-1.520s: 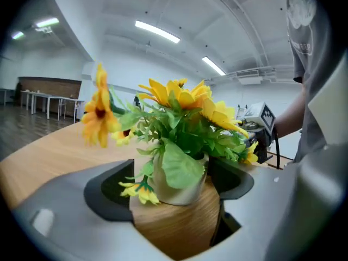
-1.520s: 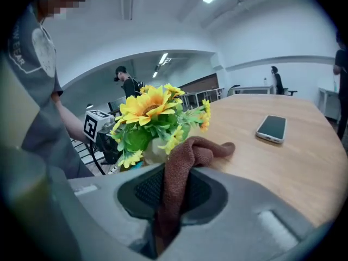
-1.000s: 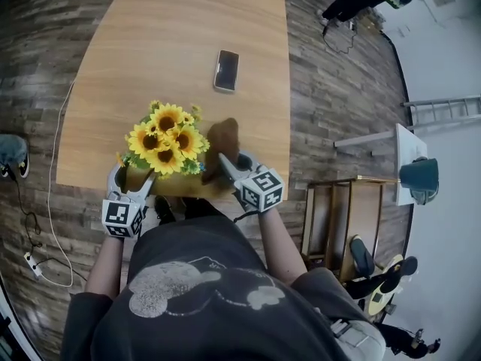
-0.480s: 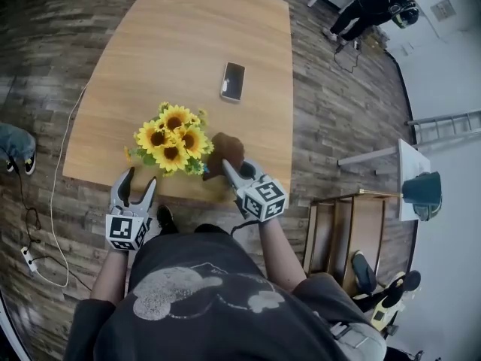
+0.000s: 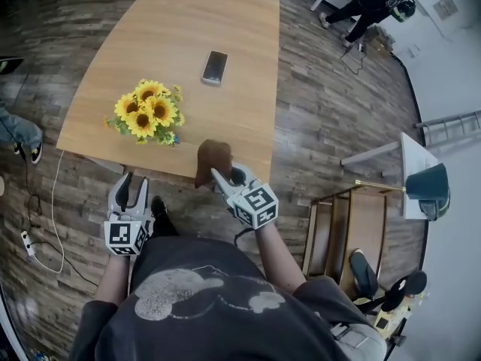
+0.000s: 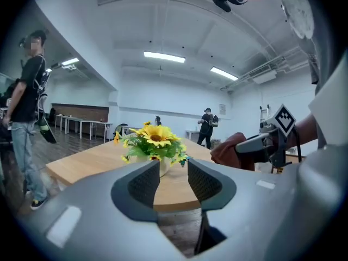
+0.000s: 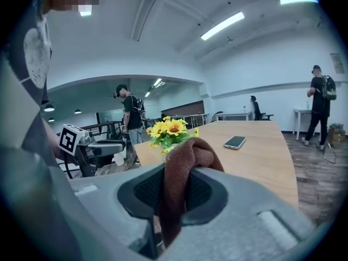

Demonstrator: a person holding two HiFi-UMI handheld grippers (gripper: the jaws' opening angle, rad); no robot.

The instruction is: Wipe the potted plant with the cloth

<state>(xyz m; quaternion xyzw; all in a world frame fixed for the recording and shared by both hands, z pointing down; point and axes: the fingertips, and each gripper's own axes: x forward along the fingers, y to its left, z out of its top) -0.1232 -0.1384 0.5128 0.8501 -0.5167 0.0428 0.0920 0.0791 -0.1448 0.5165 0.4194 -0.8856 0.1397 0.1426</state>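
One phone [image 5: 215,67] lies beyond the sunflowers [image 5: 146,111]

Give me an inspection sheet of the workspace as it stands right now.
Surface: wooden table, holding the plant and a phone.
Job's things: potted plant upright near the table's near edge; cloth held up by that edge, apart from the plant.
Clutter: phone lying flat mid-table.
Grippers: left claw closing, nothing between its jaws; right claw shut on the cloth.
Cables: white cable trailing over the floor at left.
Surroundings: person standing far off.
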